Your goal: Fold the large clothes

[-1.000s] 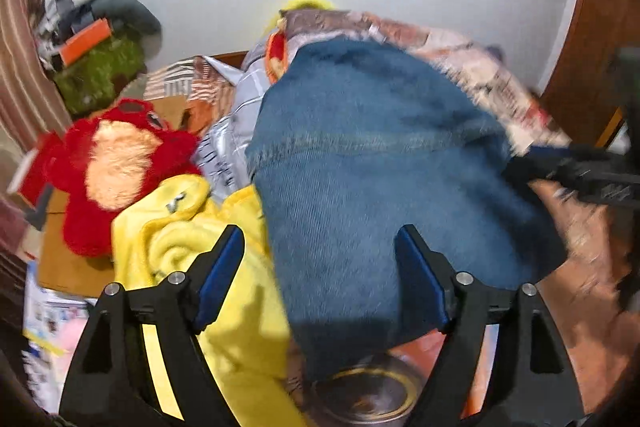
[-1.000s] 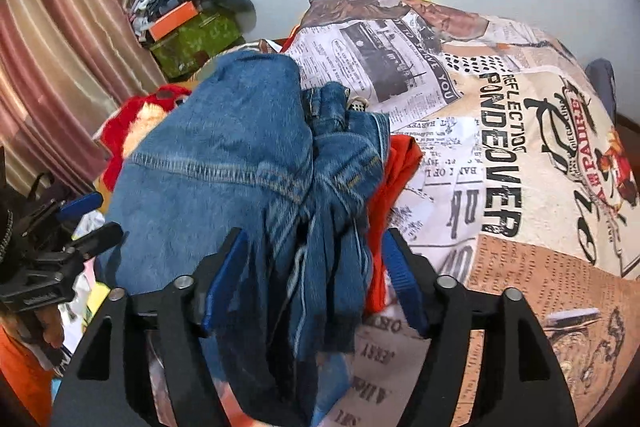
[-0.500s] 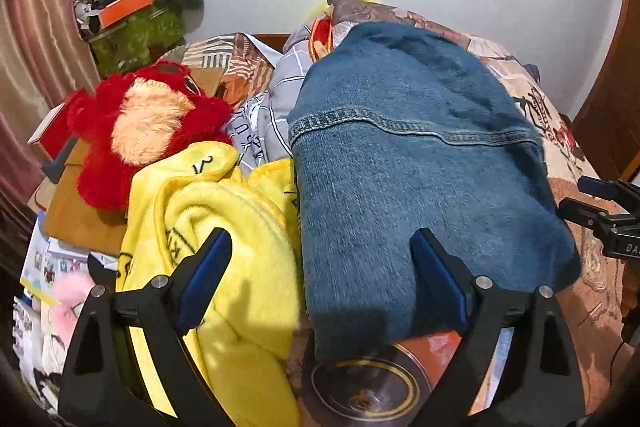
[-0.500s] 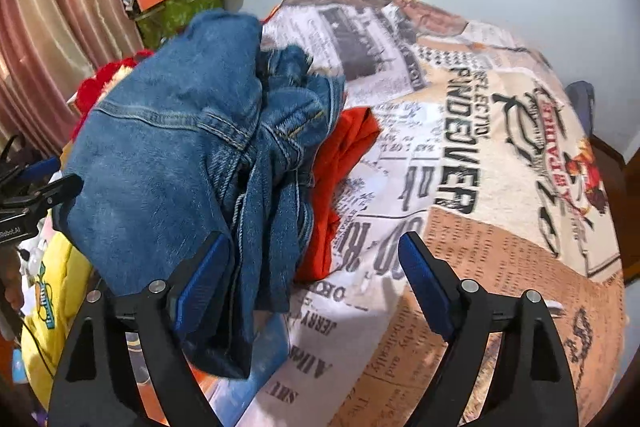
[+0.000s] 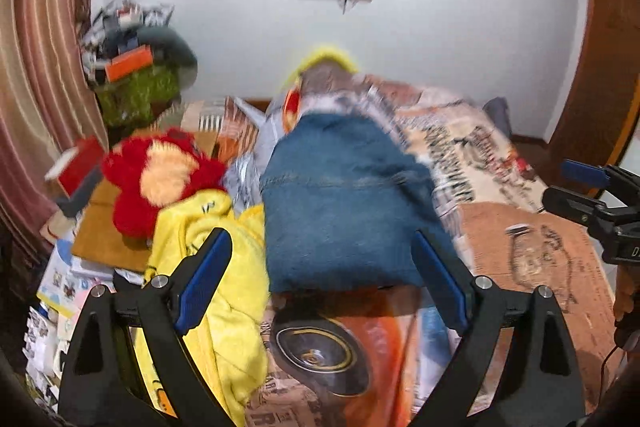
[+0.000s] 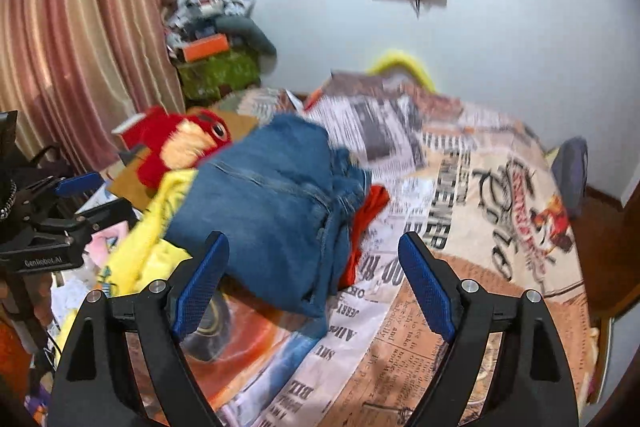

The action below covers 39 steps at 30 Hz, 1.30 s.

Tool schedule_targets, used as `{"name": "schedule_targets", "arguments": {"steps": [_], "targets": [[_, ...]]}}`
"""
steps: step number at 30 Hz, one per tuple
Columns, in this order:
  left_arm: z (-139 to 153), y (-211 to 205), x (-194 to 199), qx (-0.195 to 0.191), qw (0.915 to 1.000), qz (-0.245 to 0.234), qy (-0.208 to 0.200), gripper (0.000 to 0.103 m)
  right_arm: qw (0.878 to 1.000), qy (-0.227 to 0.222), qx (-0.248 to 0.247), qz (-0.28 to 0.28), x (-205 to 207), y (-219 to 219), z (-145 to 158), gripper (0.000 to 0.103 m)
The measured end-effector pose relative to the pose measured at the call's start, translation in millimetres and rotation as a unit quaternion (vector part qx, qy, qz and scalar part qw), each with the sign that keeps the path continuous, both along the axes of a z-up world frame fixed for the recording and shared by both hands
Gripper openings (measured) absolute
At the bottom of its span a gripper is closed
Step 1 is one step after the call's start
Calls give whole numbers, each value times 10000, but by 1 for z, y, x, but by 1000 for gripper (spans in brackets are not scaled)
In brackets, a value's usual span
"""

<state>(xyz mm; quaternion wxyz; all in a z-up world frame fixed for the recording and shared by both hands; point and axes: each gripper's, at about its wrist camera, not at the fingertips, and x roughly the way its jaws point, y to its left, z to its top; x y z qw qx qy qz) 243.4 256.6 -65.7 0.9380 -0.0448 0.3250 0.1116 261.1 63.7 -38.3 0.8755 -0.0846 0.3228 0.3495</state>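
Left gripper (image 5: pixel 324 279): jaws spread wide, holding nothing, at the frame's bottom.
Right gripper (image 6: pixel 314 281): likewise released and empty, bottom centre.
Jeans (image 5: pixel 340 211): folded blue bundle lying mid-frame on the printed bedspread (image 6: pixel 472 227).
Yellow garment (image 5: pixel 216 267): crumpled, touching the jeans' left edge.
Red plush toy (image 5: pixel 160 175): left of centre.

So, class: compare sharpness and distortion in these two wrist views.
Left wrist: the jeans and bedspread smear with motion blur, while the left gripper stays crisp. Right wrist: the same, right gripper sharp; the fisheye bends the curtain.
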Motion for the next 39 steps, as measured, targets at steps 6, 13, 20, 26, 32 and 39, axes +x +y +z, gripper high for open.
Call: {"name": "schedule_targets", "arguments": {"steps": [6, 13, 20, 26, 32, 39], "targets": [[50, -48, -55, 430, 9961, -132, -762, 92, 9974, -564, 438, 71, -56, -22, 48, 83], [92, -86, -123, 498, 9860, -105, -1587, 92, 9883, -1034, 1121, -51, -109, -54, 85, 83], [121, -120, -183, 721, 9671, 47, -2439, 92, 9703, -1598, 1804, -191, -157, -86, 113, 84], [132, -140, -216, 768, 9534, 163, -2912, 92, 9559, -2025, 2096, -365, -187, -100, 121, 84], [128, -142, -227, 716, 9524, 281, -2951, 92, 9557, -2094, 2018, -468, -196, -94, 111, 85], [116, -135, -226, 579, 9608, 422, -2677, 102, 9636, -1880, 1807, -585, -193, -85, 99, 97]]}}
